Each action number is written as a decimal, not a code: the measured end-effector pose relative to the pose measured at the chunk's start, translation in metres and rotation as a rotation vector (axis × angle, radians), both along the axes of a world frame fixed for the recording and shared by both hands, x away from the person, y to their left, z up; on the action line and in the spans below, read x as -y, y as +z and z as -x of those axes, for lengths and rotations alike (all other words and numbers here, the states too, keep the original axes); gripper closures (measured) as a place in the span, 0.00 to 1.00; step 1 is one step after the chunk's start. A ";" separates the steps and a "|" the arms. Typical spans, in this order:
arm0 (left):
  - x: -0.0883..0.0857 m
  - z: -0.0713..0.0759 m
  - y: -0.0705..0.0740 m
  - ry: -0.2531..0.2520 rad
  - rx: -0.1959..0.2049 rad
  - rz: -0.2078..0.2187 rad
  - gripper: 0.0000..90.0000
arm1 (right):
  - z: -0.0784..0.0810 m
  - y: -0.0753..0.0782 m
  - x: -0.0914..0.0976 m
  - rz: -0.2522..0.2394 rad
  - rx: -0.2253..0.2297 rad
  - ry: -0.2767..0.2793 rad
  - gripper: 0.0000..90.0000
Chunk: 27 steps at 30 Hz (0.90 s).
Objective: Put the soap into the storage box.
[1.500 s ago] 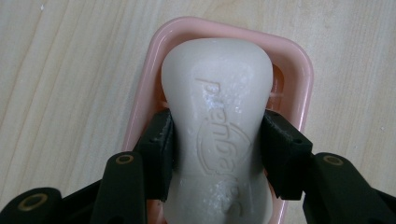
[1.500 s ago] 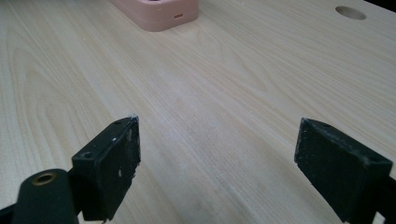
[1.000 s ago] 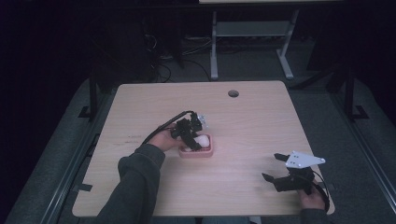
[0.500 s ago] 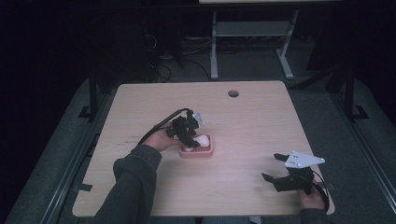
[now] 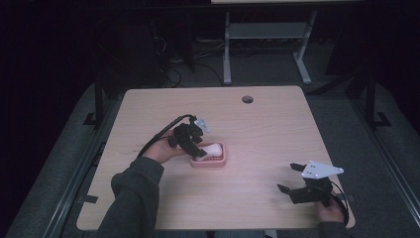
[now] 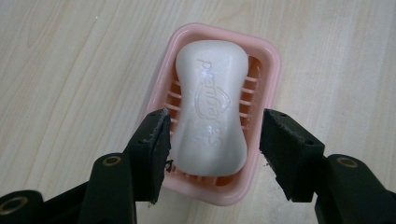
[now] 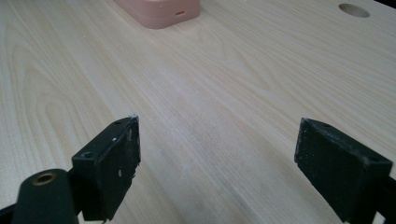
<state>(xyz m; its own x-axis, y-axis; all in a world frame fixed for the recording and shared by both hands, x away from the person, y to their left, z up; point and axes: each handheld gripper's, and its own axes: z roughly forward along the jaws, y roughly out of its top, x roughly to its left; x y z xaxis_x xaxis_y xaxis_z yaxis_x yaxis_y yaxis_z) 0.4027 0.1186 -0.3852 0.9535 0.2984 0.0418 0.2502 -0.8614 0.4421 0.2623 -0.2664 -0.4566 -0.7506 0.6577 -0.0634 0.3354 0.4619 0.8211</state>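
Observation:
A white bar of soap (image 6: 212, 107) lies in a pink soap dish (image 6: 268, 70) on the wooden table. My left gripper (image 6: 215, 126) points down over the near end of the soap. Its jaws have just been opening; the soap sits between them with a gap beside the right pad, so nothing is gripped. From above, the left gripper (image 5: 198, 148) hovers at the left end of the dish (image 5: 218, 161), where the soap (image 5: 211, 148) rests. My right gripper (image 5: 288, 177) stands open near the table's front right, nothing between its pads (image 7: 119, 158).
A round cable hole (image 5: 247, 99) is cut in the table's far side. The table top (image 5: 277, 134) is bare wood between the dish and the right gripper. The pink dish (image 7: 159, 11) lies far ahead of the right gripper. A desk frame stands on the floor beyond.
The left gripper has drawn back up and to the left from over the dish, and its jaws have widened. The soap stays in the dish. The right gripper has not moved.

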 end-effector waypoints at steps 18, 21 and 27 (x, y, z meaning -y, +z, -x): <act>-0.028 0.016 -0.006 0.046 -0.001 0.022 0.43 | 0.000 0.000 -0.002 0.011 0.001 -0.016 0.15; -0.033 0.019 -0.007 0.053 -0.006 0.031 0.43 | 0.000 0.000 -0.002 0.015 0.007 -0.014 0.15; -0.040 0.024 -0.011 0.060 -0.011 0.033 0.41 | 0.001 0.000 -0.002 0.017 0.006 -0.019 0.15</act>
